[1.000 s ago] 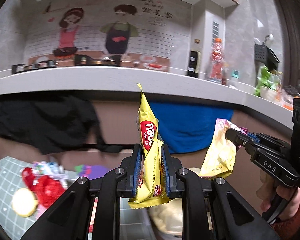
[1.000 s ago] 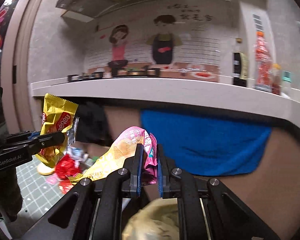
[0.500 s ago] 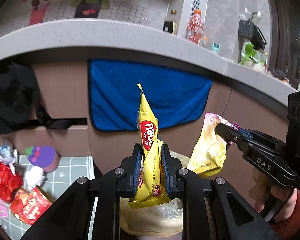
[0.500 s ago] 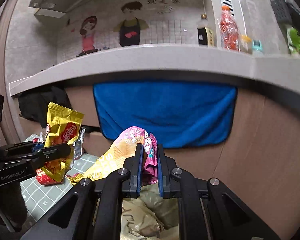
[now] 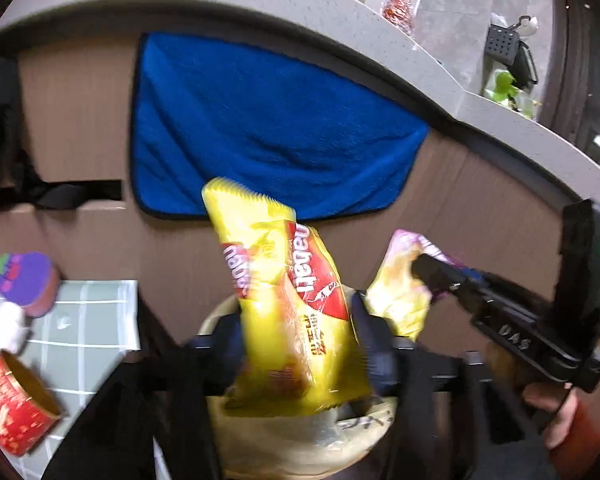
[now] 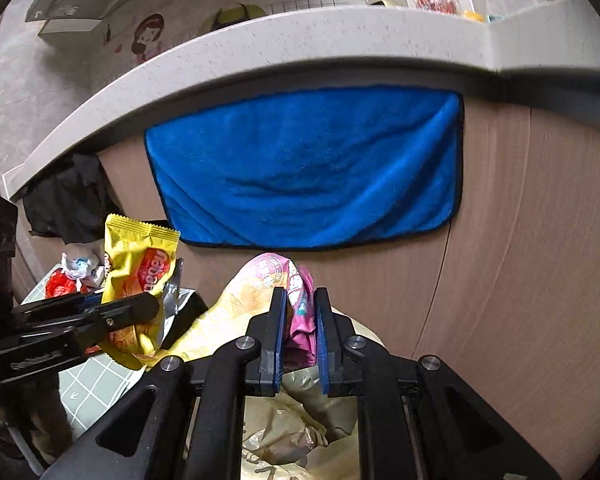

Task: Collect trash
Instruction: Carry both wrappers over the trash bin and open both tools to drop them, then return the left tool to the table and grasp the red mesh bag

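Note:
A yellow wafer wrapper [image 5: 292, 320] sits blurred and tilted between the jaws of my left gripper [image 5: 298, 332]. These jaws are opening and stand wide apart, no longer pinching it. Right below is a bin lined with a tan bag [image 5: 300, 440]. My right gripper [image 6: 299, 320] is also opening. A pink and yellow snack wrapper [image 6: 256, 292] lies loosely between its blue pads [image 6: 278, 332], above the same bag [image 6: 284, 432]. In the right wrist view my left gripper [image 6: 140, 308] is at the left with the yellow wrapper [image 6: 140, 276].
A blue towel [image 6: 308, 168] hangs on the brown panel under the grey counter ledge [image 6: 260, 48]. At the left, a green gridded mat [image 5: 84, 320] carries a red can [image 5: 12, 400], a purple-lidded cup [image 5: 24, 284] and red wrappers [image 6: 60, 284]. A person's hand [image 5: 556, 416] holds the right gripper.
Both grippers have come down and closer to the bag-lined bin. Both pairs of jaws have parted, the left ones widely. The yellow wrapper has tipped over and spread out.

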